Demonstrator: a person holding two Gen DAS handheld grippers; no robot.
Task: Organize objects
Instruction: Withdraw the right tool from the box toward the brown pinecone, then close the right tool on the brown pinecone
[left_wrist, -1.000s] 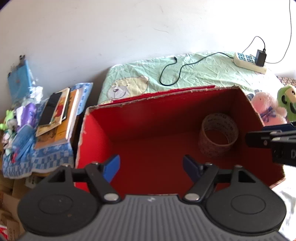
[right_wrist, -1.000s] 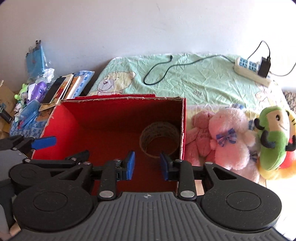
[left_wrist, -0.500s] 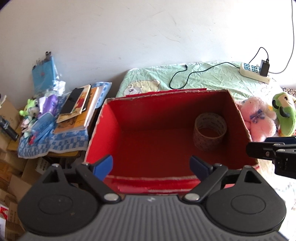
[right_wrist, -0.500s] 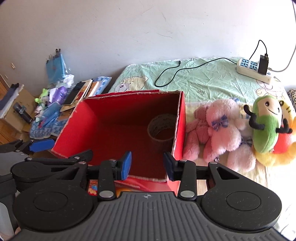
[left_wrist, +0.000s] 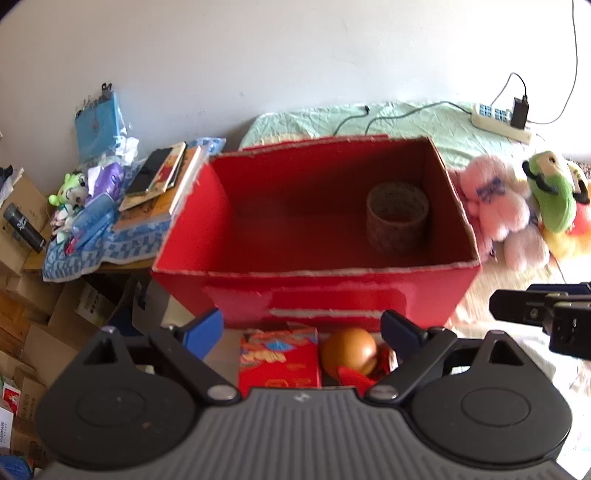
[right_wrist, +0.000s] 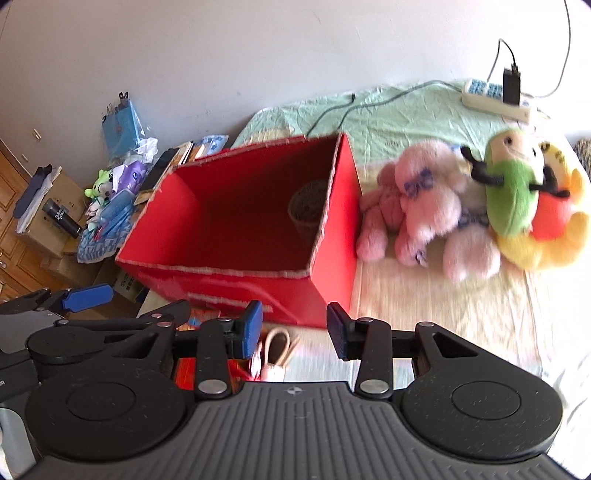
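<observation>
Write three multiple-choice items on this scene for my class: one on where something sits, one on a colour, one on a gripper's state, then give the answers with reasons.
1. Where is the brown roll of packing tape?
A. On the stack of books
B. Inside the open red cardboard box, near its right wall
C. Between the plush toys

2. What colour is the bow on the pink plush bear?
A. Red
B. Yellow
C. Blue-purple

3. How is the left gripper?
A. Open, holding nothing
B. Shut on the orange ball
C. Shut on the red packet

Answers:
1 B: the left wrist view shows the roll standing on the box floor by the right wall.
2 C: the bow on the bear's chest is blue-purple.
3 A: its blue pads stand wide apart, and nothing sits between them.
</observation>
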